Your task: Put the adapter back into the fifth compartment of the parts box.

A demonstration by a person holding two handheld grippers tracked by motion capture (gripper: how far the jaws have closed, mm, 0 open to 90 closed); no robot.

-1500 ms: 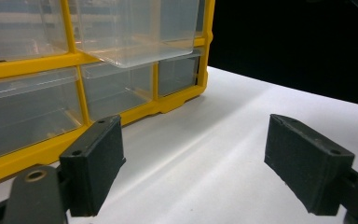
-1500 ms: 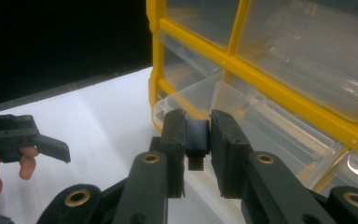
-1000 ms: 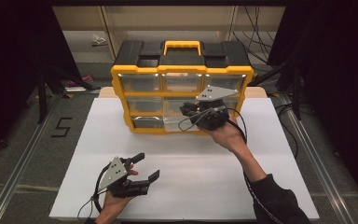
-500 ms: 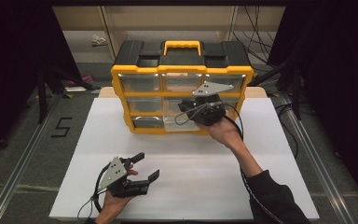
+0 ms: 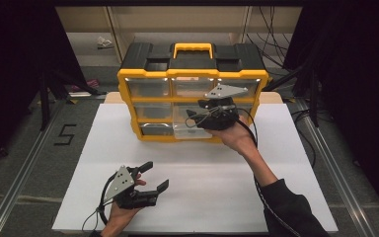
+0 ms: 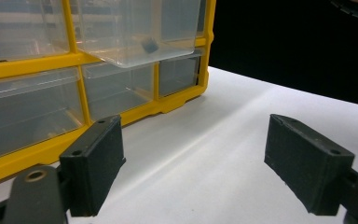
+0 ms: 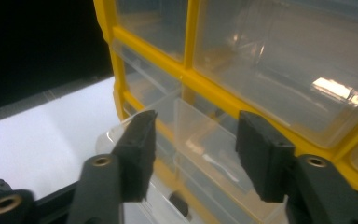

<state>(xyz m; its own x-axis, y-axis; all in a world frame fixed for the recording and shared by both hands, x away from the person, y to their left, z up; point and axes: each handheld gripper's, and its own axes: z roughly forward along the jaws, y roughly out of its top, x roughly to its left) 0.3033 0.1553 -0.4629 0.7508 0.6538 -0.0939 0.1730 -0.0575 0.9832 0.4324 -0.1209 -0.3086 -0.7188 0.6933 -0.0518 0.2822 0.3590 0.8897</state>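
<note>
Looking along my right gripper [image 7: 191, 154], I see the pulled-out clear drawer [image 7: 200, 154] straight ahead of the jaws and a little below them, its front wall running between the two pads. It sticks out of the bottom row of the yellow organiser [image 5: 192, 74], and in the high view it is the clear drawer [image 5: 191, 129] just left of the gripper [image 5: 193, 117]. The jaws have just been opening and now stand about half apart; the drawer wall sits in the gap, and I cannot see either pad pressing on it. A small dark piece [image 7: 181, 204] lies on the drawer floor below the jaws.

From the left gripper view, the same drawer [image 6: 135, 35] hangs forward of the cabinet front, up and ahead of my left gripper [image 6: 193, 163], with the dark piece [image 6: 150, 45] inside it. That gripper is well apart from the organiser, low over the white board [image 5: 202, 197], jaws spread wide with nothing between them. In the high view my left gripper [image 5: 155, 177] sits near the board's near edge, hand wrapped round its body, cable trailing back toward me.
</note>
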